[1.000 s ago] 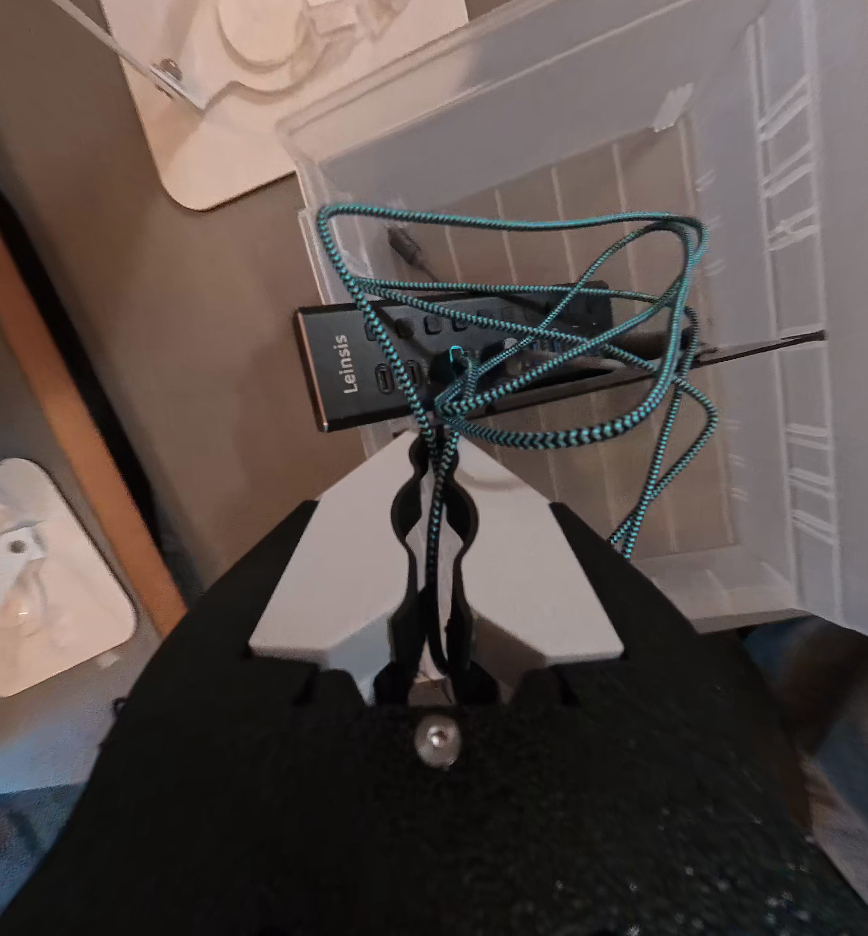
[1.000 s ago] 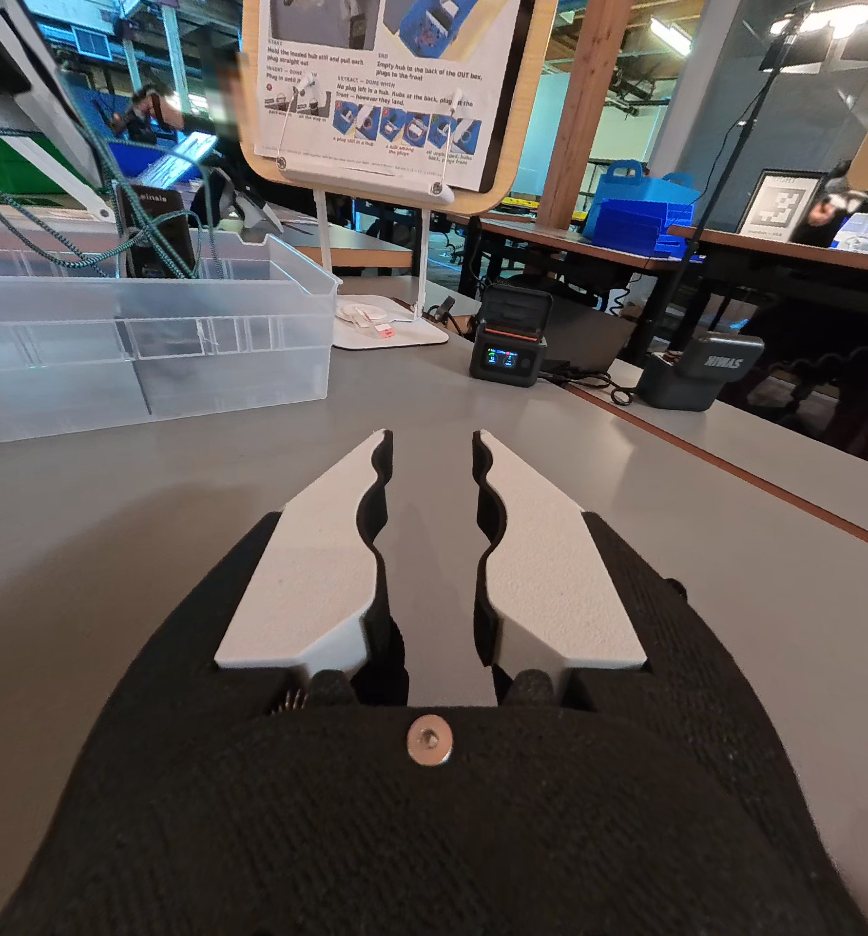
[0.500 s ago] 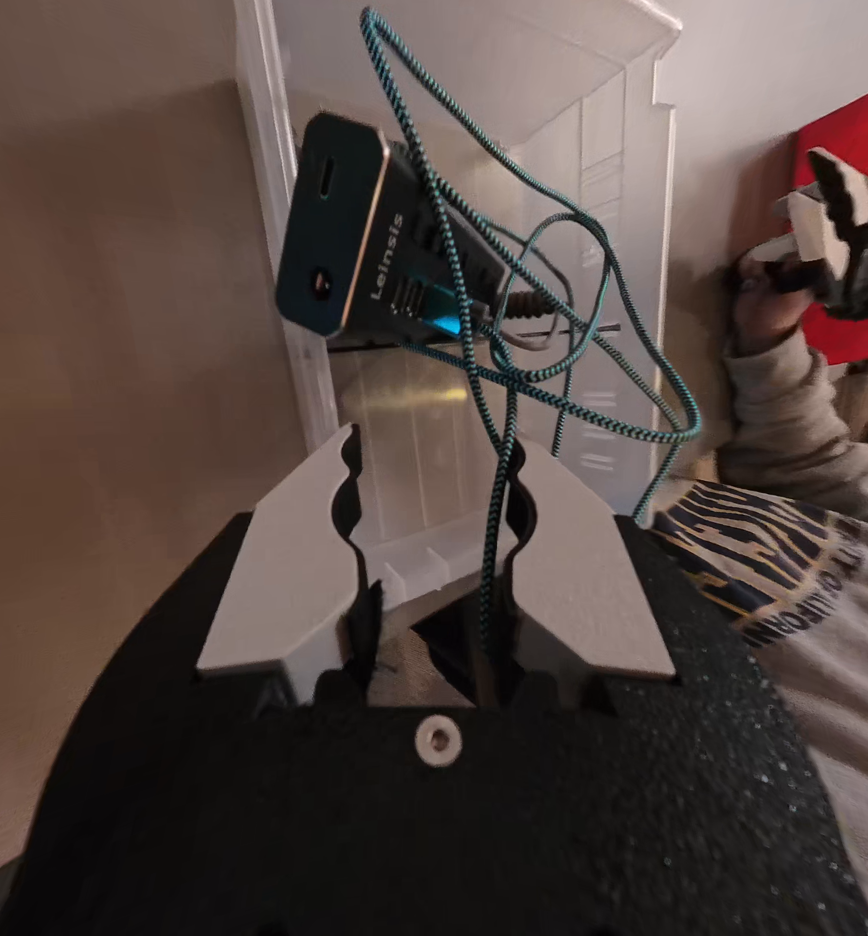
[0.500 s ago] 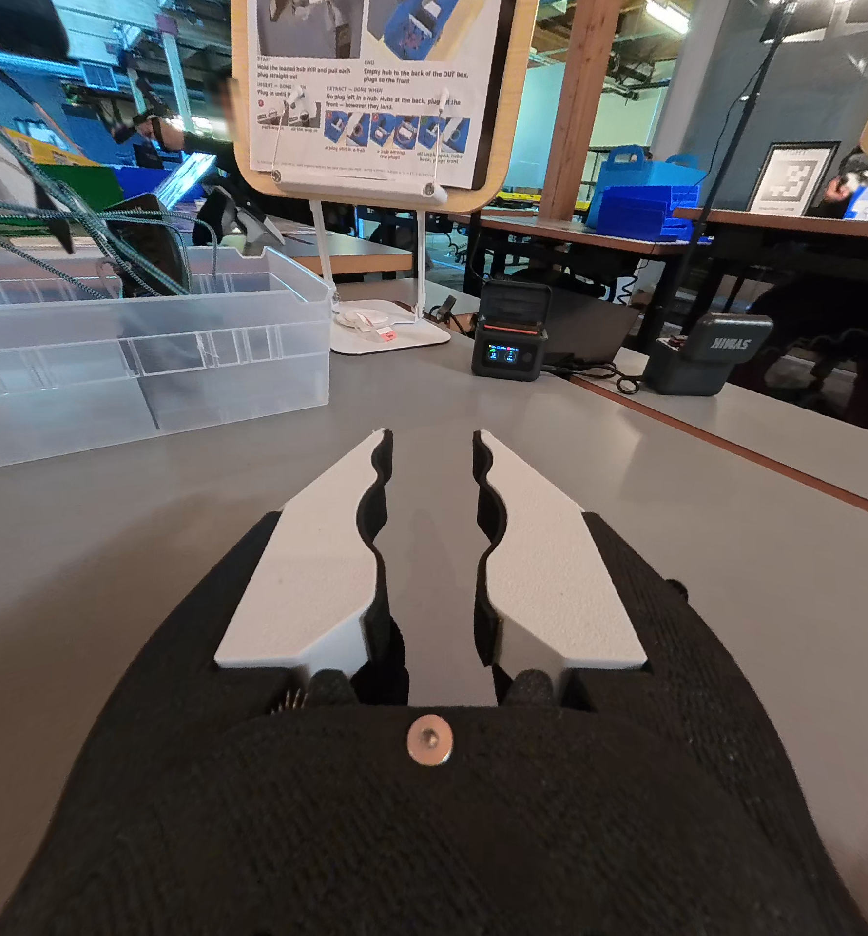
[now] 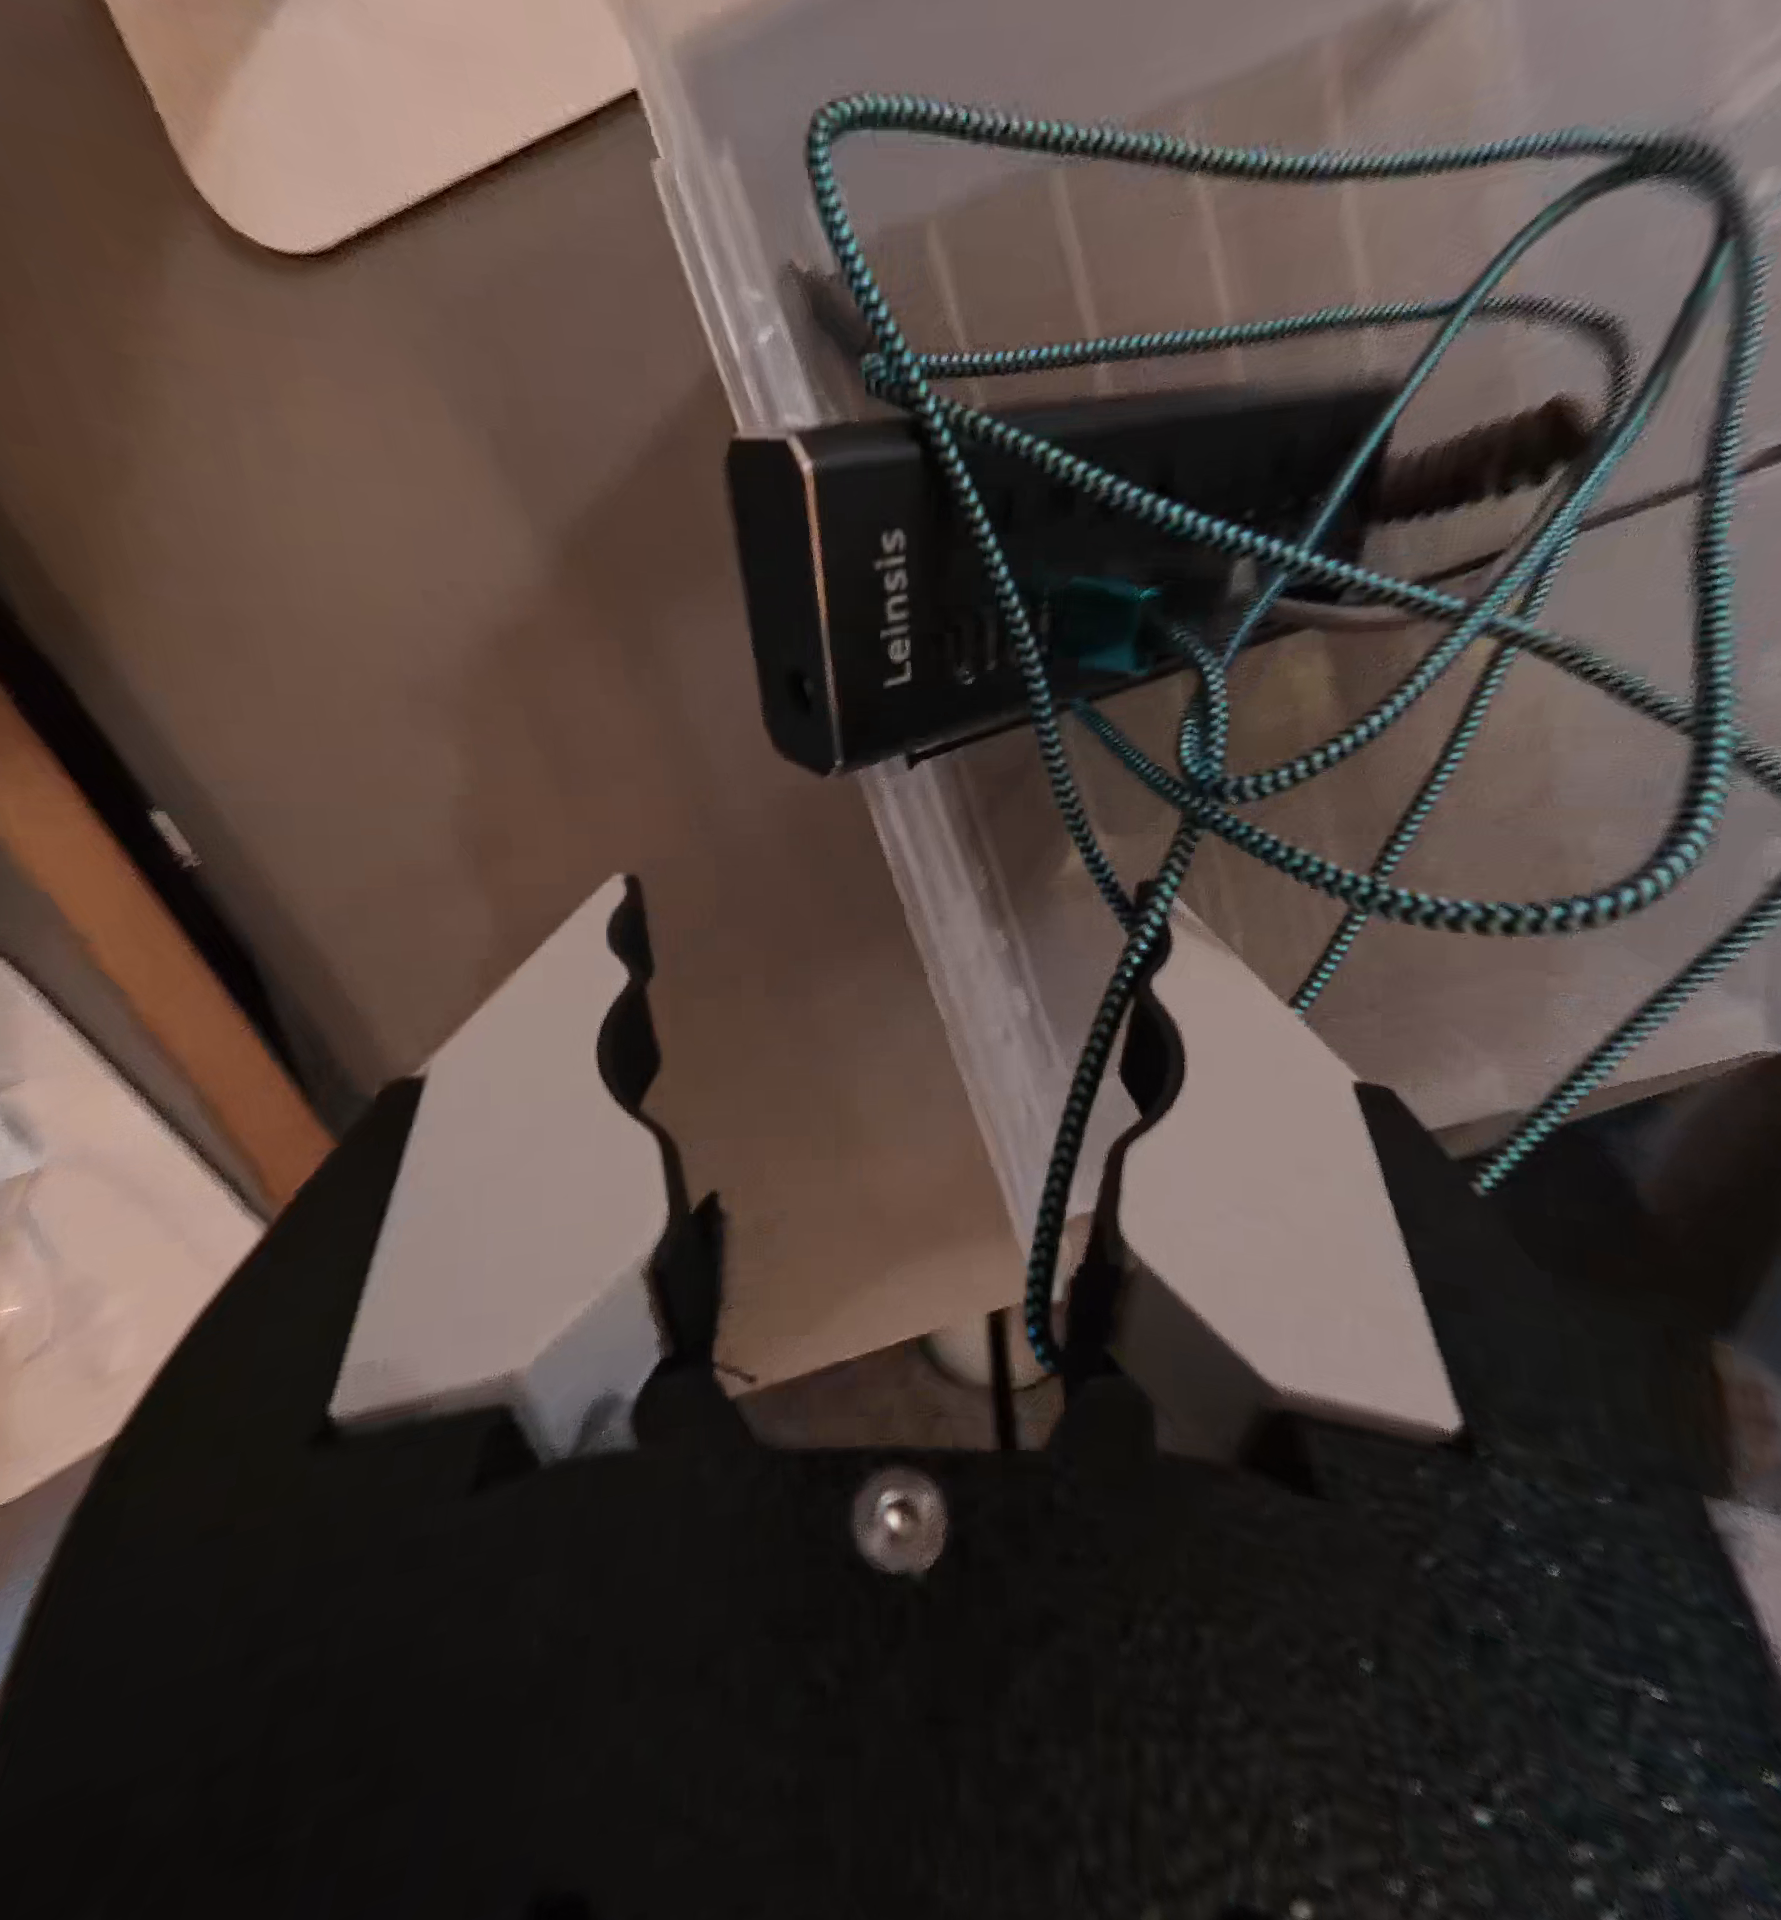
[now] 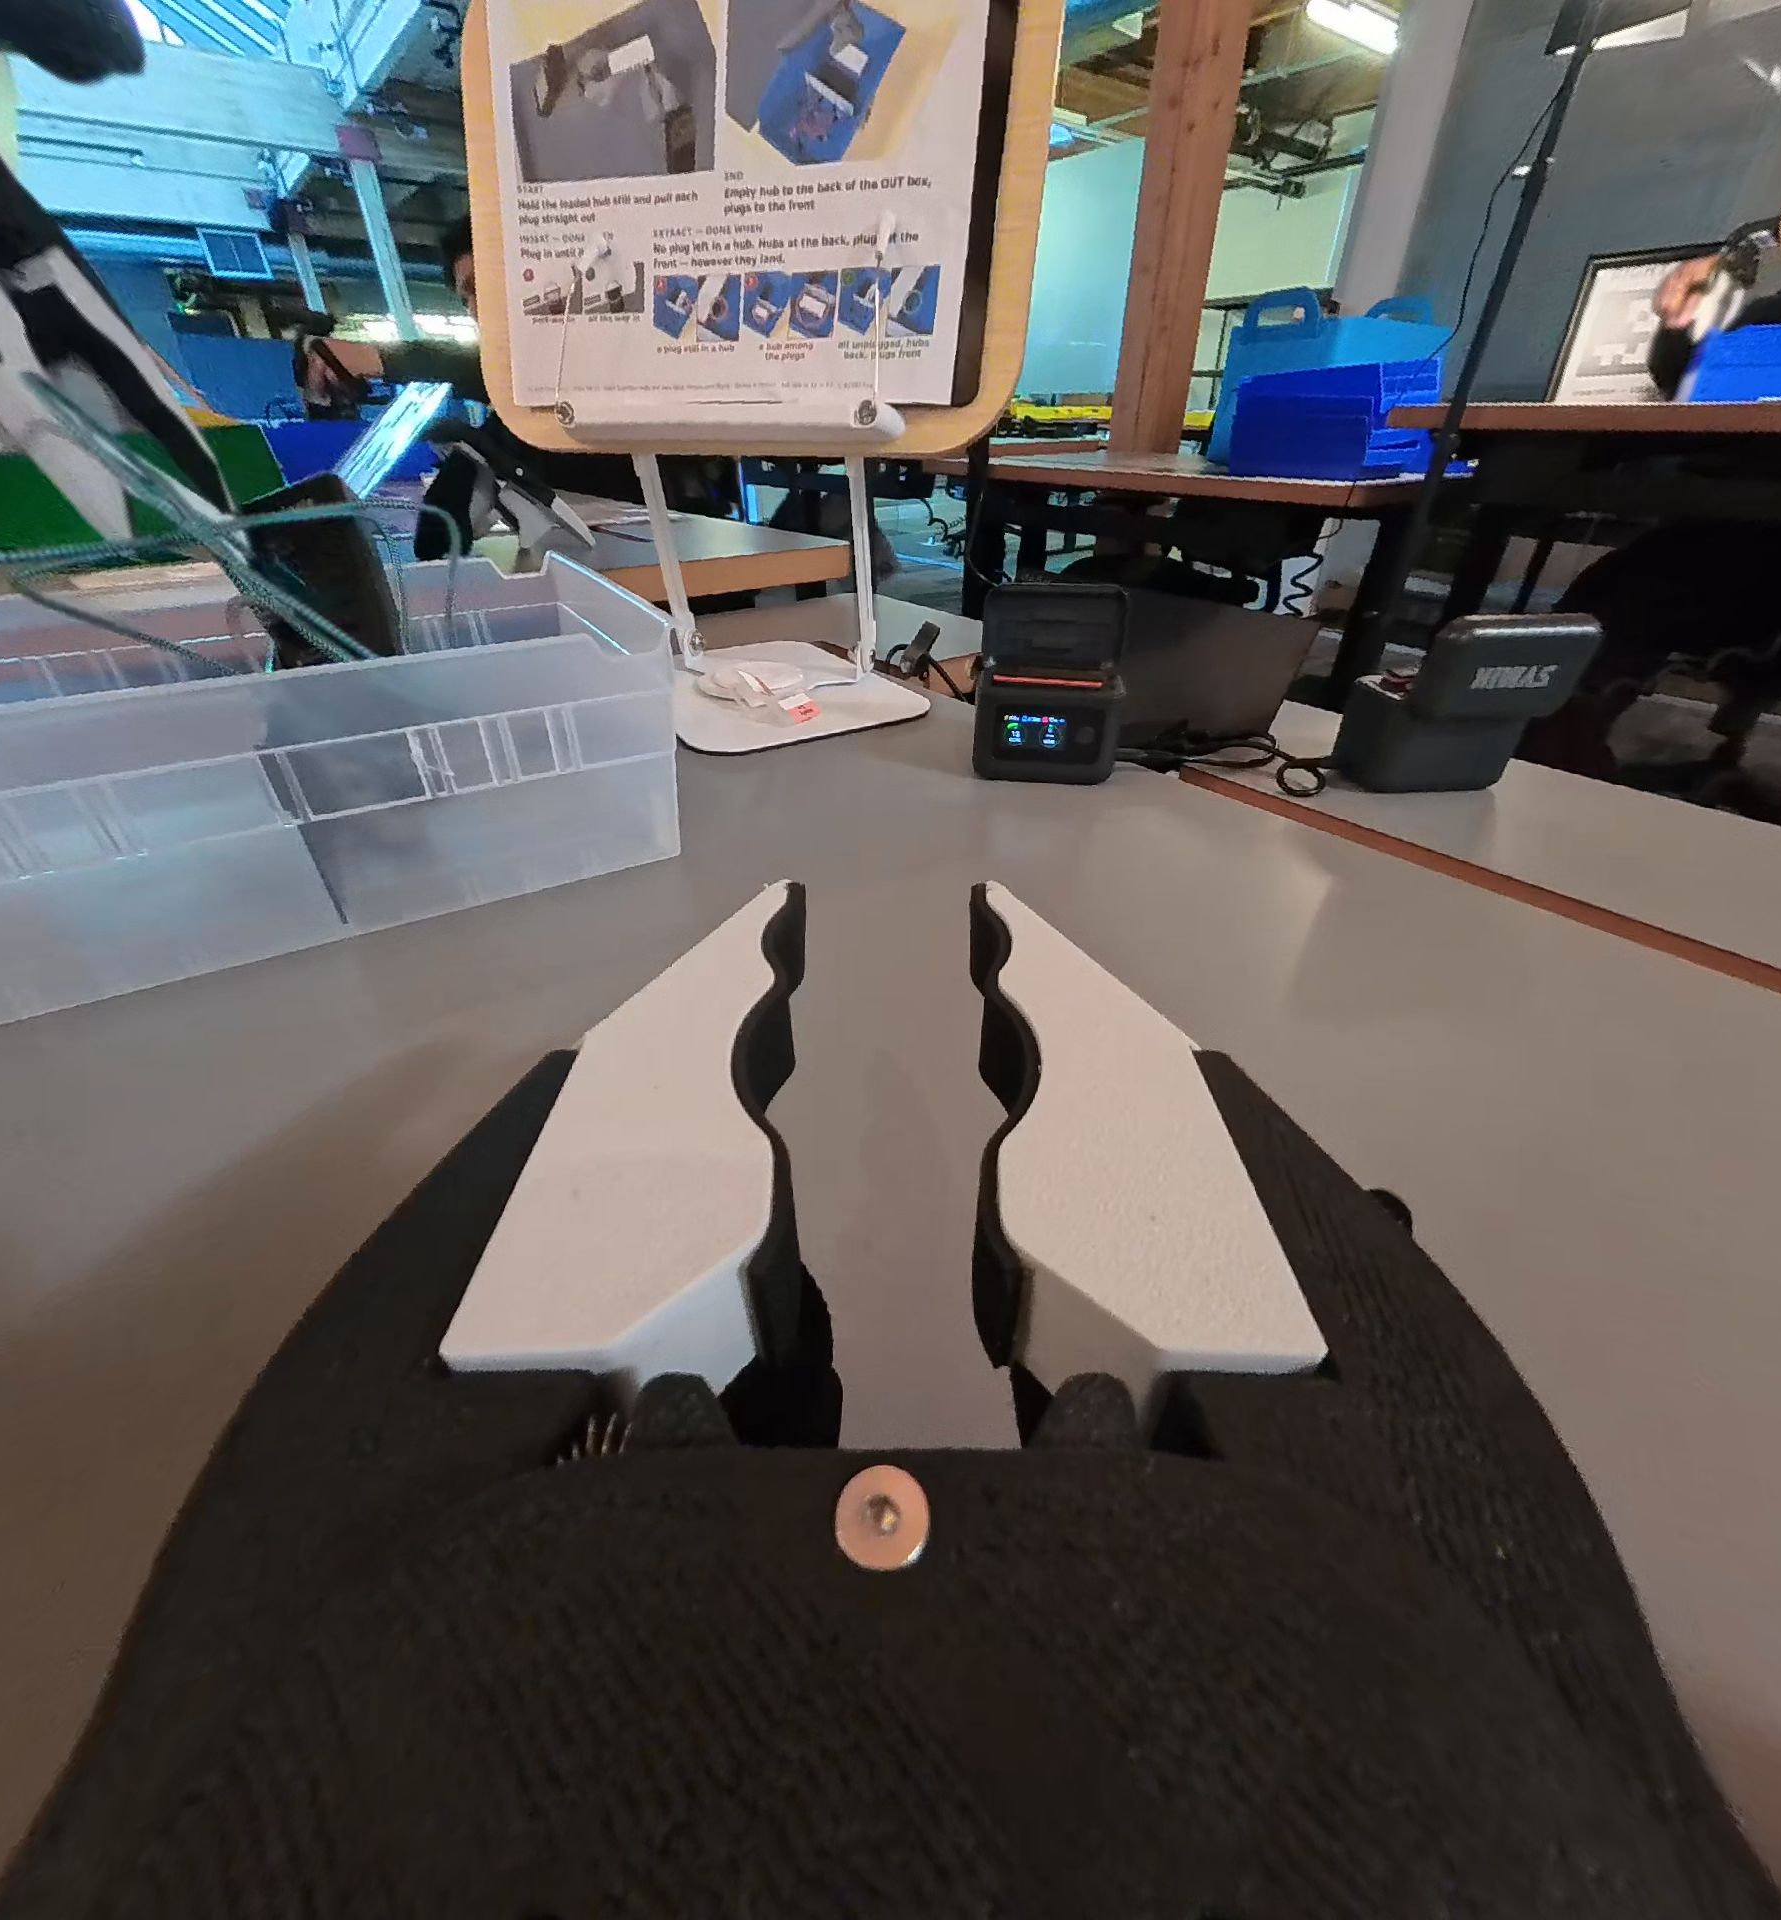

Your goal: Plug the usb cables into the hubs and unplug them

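My left gripper: wide open, cable brushing one finger | my right gripper: part open, empty, low over counter | hub: lengthwise across bin rim.

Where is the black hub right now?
In the left wrist view the hub sits right of centre over the edge of the clear bin, tangled in teal cable, just beyond the open left gripper.

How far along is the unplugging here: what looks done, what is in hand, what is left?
Done: little shows as finished. The black hub hangs over the clear bin with a teal plug seated in it. In hand: nothing gripped; the left gripper is open, the braided cable draped against one finger. The right gripper is open, empty. Left: pull that plug, sort parts.
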`<state>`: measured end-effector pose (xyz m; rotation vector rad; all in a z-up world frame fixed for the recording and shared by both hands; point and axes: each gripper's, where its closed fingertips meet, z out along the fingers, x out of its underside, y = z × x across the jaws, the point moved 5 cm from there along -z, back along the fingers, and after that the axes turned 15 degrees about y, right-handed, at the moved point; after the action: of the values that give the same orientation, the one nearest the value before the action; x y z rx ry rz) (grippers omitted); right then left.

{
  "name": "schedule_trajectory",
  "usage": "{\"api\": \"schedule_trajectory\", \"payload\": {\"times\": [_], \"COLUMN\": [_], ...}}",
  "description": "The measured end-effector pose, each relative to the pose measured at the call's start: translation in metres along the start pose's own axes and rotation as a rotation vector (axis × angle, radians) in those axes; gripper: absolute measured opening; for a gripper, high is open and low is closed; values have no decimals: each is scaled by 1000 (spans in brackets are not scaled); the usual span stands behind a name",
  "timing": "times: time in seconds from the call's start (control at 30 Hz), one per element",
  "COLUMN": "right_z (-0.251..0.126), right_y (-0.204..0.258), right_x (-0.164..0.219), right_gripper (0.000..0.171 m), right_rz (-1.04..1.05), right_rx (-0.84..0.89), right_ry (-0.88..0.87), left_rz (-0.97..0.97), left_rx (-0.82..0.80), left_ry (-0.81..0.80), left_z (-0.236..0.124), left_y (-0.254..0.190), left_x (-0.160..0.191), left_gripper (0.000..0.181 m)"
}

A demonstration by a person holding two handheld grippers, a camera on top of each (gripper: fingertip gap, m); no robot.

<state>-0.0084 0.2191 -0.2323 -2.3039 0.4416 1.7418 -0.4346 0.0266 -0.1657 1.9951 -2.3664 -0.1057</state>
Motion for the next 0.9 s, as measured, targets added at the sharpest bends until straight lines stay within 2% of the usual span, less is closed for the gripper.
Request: {"api": "schedule_trajectory", "payload": {"times": [0.03, 0.1, 0.17, 0.33, 0.43, 0.5, 0.63, 0.77, 0.9], "right_z": [0, 0, 0, -1, -1, -2, -1, -1, -1], "right_y": [0, -1, -2, -6, -7, -6, -7, -6, -7], "right_x": [0, 0, 0, 0, 0, 0, 1, 1, 1], "right_gripper": [30, 30, 30, 31, 31, 31, 31, 31, 31], "right_rz": [7, 26, 46, 86, 93, 92, 94, 98, 102], "right_rx": [-3, -14, -26, -34, -36, -36, -38, -43, -43], "right_ry": [-1, -3, -6, -18, -20, -19, -18, -15, -19], "left_rz": [31, 71, 74, 88, 61, 19, -111, -181, -278], "left_rx": [-39, -112, -98, 191, 307, 385, 333, 372, 434], "left_ry": [14, 21, -16, -64, -124, -193, -277, -319, -438], "left_z": [-1, -6, -11, -9, -8, -12, -12, -3, 1], "left_y": [0, 0, -4, -29, -28, -23, 3, 13, 26], "left_x": [-1, -6, -14, -20, -22, -22, -19, -20, -26], "left_gripper": [91, 91, 86, 111, 116, 114, 110, 112, 109]}}
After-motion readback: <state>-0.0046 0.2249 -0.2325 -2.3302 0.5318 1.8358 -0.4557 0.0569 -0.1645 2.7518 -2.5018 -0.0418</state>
